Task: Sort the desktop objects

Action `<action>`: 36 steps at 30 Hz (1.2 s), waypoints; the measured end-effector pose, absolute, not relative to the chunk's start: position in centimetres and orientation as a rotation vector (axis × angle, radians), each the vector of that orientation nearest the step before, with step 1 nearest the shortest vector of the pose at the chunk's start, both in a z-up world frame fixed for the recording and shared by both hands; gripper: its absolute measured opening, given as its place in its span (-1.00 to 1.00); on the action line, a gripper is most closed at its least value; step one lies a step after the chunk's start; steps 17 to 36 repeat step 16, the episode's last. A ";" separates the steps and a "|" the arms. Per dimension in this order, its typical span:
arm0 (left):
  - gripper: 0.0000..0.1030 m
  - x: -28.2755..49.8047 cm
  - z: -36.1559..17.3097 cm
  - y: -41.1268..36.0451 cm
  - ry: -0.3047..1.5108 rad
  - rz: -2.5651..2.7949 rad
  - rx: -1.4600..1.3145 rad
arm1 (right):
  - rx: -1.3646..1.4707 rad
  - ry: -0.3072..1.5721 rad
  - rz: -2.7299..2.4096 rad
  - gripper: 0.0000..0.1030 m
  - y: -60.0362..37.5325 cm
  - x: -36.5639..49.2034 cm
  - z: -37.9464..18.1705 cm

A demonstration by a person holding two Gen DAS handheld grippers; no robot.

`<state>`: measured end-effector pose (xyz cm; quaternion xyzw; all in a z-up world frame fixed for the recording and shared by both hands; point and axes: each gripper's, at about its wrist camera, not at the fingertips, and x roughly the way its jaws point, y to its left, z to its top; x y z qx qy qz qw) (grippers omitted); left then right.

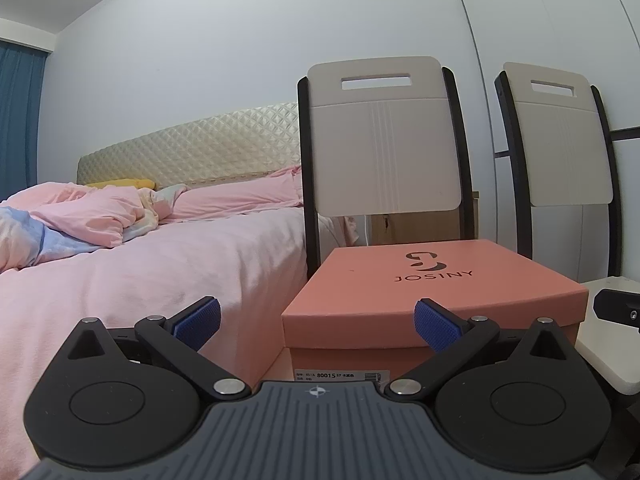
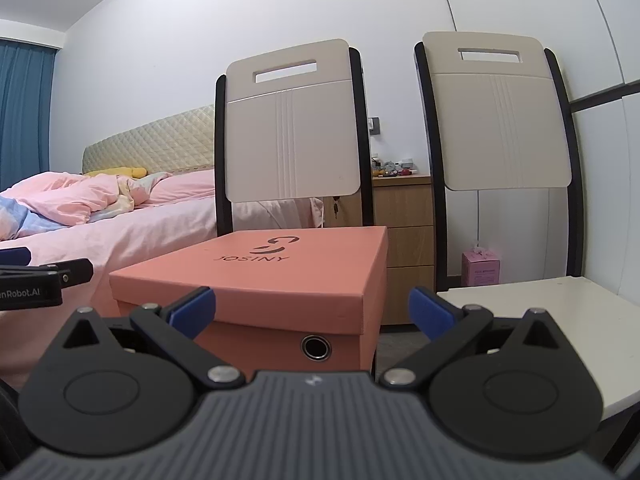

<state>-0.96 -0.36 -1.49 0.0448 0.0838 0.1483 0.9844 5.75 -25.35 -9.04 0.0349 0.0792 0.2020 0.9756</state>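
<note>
A closed salmon-pink shoebox (image 1: pixel 420 292) marked JOSINY sits on the seat of a chair just ahead. It also shows in the right wrist view (image 2: pixel 280 276), with a round metal eyelet on its near side. My left gripper (image 1: pixel 316 326) is open and empty, its blue pads in front of the box's near edge. My right gripper (image 2: pixel 312 308) is open and empty, level with the box's near right corner. The left gripper's tip (image 2: pixel 60 274) shows at the left edge of the right wrist view.
Two cream chairs with black frames (image 2: pixel 292 128) (image 2: pixel 500 120) stand ahead; the right one has a bare cream seat (image 2: pixel 540 328). A bed with pink bedding (image 1: pixel 140 272) lies left. A wooden nightstand (image 2: pixel 404 240) with small items and a pink carton (image 2: pixel 480 268) stand behind.
</note>
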 end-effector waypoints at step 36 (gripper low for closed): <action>1.00 -0.9 -1.5 -0.4 0.166 0.301 0.097 | 0.060 0.161 0.378 1.00 -25.5 5.6 -9.0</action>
